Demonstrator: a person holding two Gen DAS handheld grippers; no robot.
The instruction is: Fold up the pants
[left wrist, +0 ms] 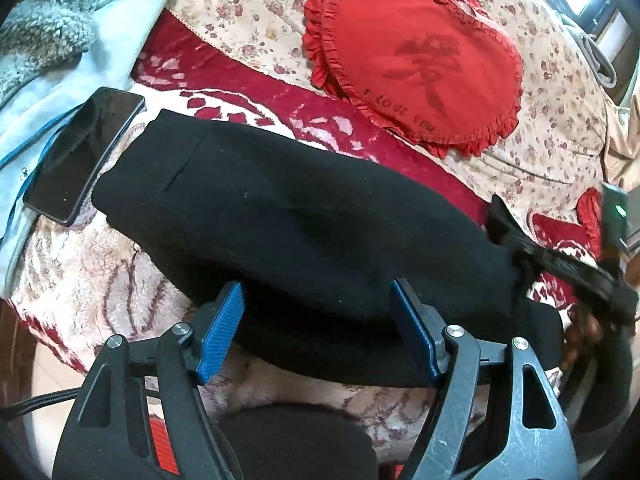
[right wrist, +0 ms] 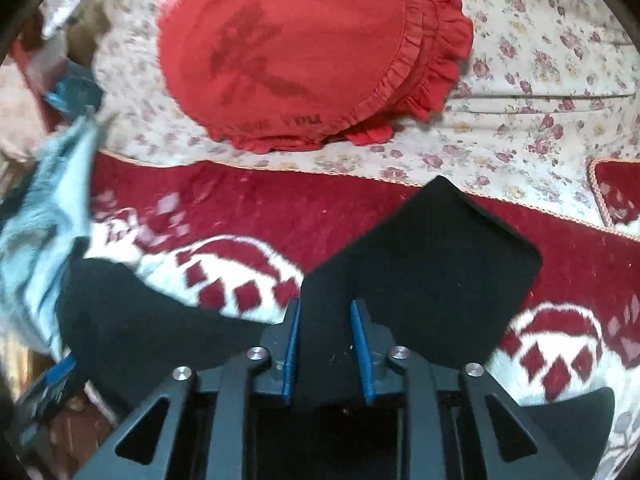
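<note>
A red and white patterned blanket (left wrist: pixel 120 272) covers the near part of the bed, with a floral quilt (left wrist: pixel 256 12) spread beyond it. On the quilt lies a red heart-shaped cushion (left wrist: pixel 420 76) with a ruffled edge, printed "I LOVE YOU" along its lower rim in the left wrist view; in the right wrist view the same lettering is too blurred to read. A pale blue garment (left wrist: pixel 60 92) with a grey fleecy lining lies at the left edge, and a black phone (left wrist: pixel 82 156) rests on it, just beside one end of the black pants (left wrist: pixel 288 216). The pants stretch as a long dark band across the blanket, from the phone toward the right gripper (left wrist: pixel 520 248). The right gripper (right wrist: pixel 326 350) is clenched on a fold of the pants (right wrist: pixel 424 264), its blue pads pressing the cloth, which stands up ahead of the fingers. The left gripper (left wrist: pixel 318 330) is spread wide, its blue pads (left wrist: pixel 222 332) straddling the near edge of the pants without squeezing it.
</note>
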